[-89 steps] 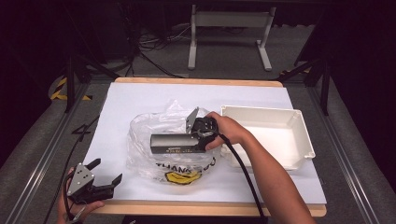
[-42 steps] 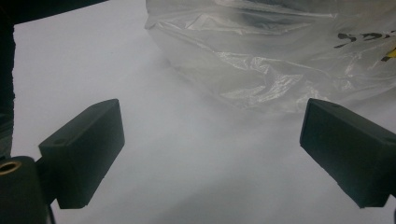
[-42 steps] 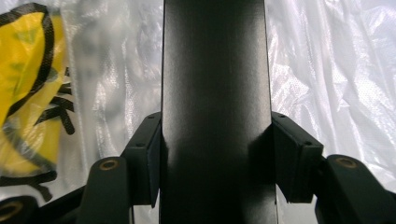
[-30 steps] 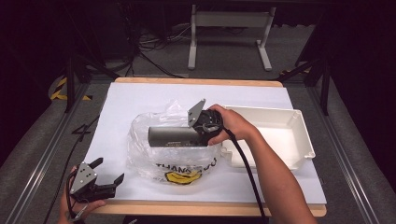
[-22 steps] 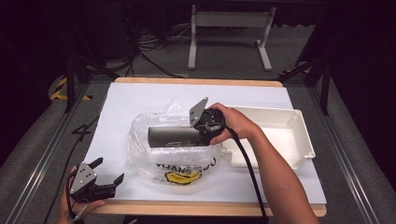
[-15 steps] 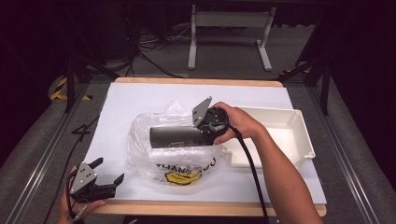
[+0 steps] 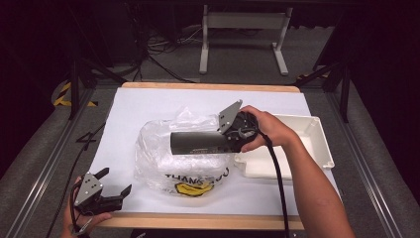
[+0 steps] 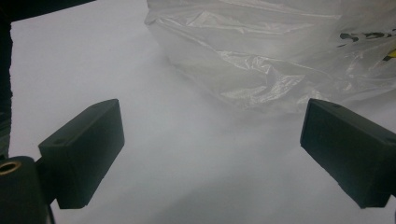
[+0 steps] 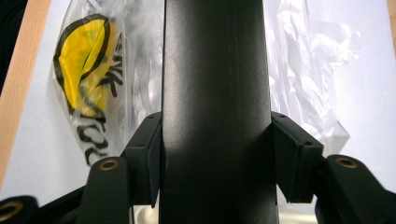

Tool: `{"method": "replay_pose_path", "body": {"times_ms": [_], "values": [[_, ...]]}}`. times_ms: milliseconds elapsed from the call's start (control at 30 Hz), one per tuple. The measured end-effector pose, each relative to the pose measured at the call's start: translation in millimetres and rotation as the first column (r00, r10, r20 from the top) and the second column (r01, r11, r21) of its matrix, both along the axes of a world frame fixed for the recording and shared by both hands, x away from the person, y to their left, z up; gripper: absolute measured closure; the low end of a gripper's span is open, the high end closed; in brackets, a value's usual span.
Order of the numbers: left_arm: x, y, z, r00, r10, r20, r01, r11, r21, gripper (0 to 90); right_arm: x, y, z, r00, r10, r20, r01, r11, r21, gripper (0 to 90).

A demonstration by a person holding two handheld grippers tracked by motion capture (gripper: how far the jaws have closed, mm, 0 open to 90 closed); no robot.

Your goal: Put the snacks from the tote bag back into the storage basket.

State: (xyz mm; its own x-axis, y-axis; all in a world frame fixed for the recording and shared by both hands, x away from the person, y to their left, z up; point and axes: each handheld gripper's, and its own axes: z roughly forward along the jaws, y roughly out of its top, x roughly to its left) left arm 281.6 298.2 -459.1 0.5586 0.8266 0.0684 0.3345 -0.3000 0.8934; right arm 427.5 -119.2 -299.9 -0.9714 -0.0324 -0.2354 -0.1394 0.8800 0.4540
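A dark cylinder lies level above a clear plastic bag with a yellow smiley and black print. My right gripper is shut on the cylinder's right end, its jaws pressing both sides of the cylinder. The bag lies beneath the cylinder on the white table sheet. My left gripper rests at the front left edge of the table, open, with nothing between its jaws. From the left gripper view, the bag sits ahead of the open jaws.
A white tray stands on the right of the table, next to the right hand. The table's wooden front edge runs along the bottom. Cables trail from both grippers. A metal stand stands on the floor beyond the table.
The right gripper and the cylinder have shifted slightly to the right and up over the bag. The left gripper has stayed where it was.
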Motion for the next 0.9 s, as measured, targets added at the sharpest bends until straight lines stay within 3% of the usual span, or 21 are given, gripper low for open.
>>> {"method": "replay_pose_path", "body": {"times_ms": [267,400,900], "values": [[0.2,0.0,0.0,1.0000,0.002,0.001,-0.002,1.0000,-0.002,7.1,-2.8,-25.5,6.4,0.9994,-0.032,0.016,0.032,1.000,0.001,43.0],[0.7,-0.1,-0.3,1.0000,0.001,-0.001,-0.001,1.0000,-0.003,7.1,-5.5,-41.8,9.4,0.9990,-0.040,0.021,0.040,0.999,0.023,43.0],[1.9,-1.3,-0.1,1.0000,0.008,-0.006,-0.008,1.0000,-0.001,7.1,-12.5,-97.8,17.6,0.9926,-0.116,0.036,0.116,0.993,0.006,43.0]]}}
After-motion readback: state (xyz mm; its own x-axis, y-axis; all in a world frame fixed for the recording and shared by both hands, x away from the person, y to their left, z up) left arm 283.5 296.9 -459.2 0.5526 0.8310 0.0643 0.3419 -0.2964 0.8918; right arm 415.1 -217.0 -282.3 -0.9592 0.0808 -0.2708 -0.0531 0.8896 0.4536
